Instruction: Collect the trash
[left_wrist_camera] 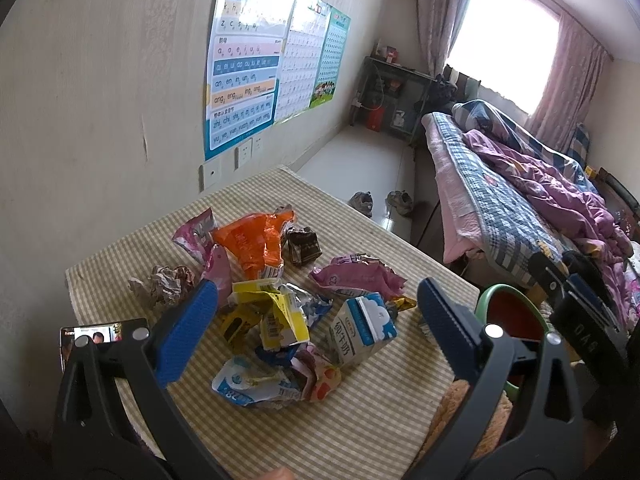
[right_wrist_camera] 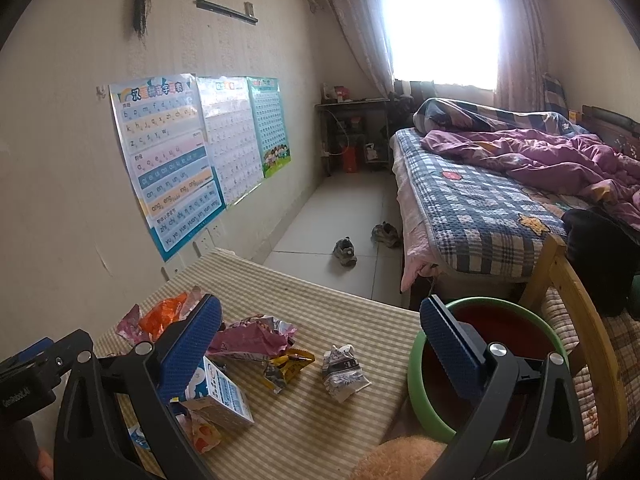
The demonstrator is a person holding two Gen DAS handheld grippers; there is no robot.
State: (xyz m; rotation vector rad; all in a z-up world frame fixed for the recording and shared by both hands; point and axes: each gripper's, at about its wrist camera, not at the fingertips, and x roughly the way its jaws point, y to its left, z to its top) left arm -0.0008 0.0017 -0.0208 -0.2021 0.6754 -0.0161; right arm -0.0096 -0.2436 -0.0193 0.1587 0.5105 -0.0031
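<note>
Bedroom surroundings
Charts [right_wrist_camera: 168, 160] are pinned on the wall; shoes [right_wrist_camera: 346, 251] are seen on the floor beside the quilt-covered bed [right_wrist_camera: 480, 208].

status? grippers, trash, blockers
Left gripper open over trash pile. Right gripper open, empty. Green bin off table's right edge. Nothing blocking.

We look down from each wrist camera along its claw, over the tabletop [left_wrist_camera: 360, 420] toward the window [right_wrist_camera: 440, 28] at upper right. The left view sits close above the wrappers [left_wrist_camera: 256, 248]; the right view rides farther right, by the green bin [right_wrist_camera: 424, 404]. Both share the tabletop, posters [right_wrist_camera: 168, 160] and bed [right_wrist_camera: 480, 208].
</note>
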